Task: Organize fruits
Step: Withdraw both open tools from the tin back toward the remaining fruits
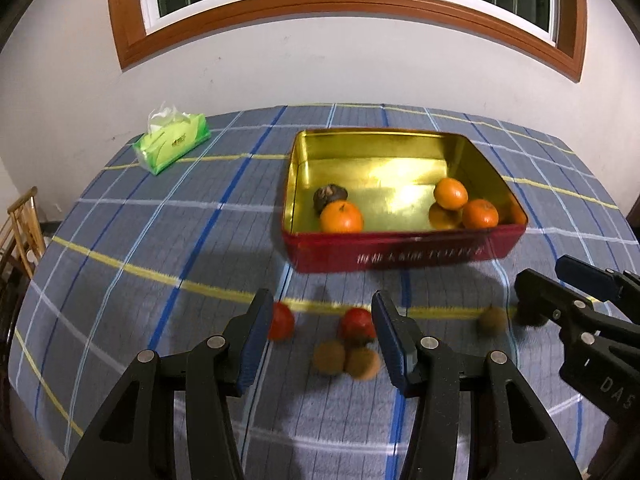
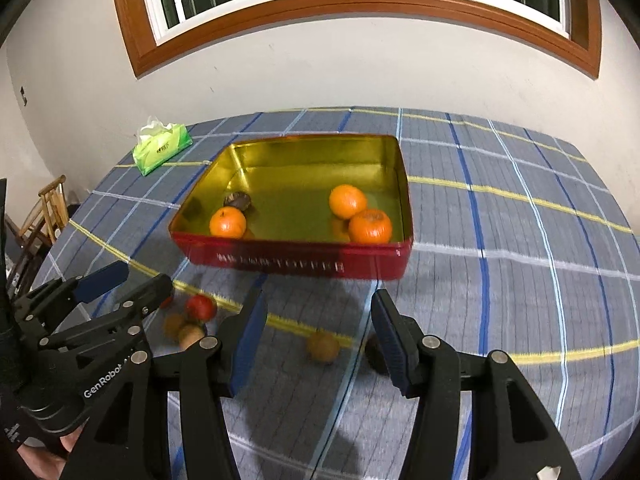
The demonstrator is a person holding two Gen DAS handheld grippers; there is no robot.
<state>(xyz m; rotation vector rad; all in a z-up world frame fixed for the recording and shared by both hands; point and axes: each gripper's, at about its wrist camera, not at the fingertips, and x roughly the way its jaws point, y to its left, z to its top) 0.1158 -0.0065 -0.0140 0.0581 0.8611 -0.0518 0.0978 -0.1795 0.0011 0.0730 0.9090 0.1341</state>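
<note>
Fingers [image 1: 256, 332] of both grippers parted, empty, above loose fruits [image 1: 346, 354].

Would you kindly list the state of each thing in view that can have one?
Tin: lidless, holding three oranges and one dark fruit.
Tissue pack: opened, a tissue sticking out.
Left claw: open, holding nothing.
Right claw: open, holding nothing.
Red fruits: loose on the tablecloth, outside the tin.
Brown fruits: loose on the tablecloth, outside the tin.
</note>
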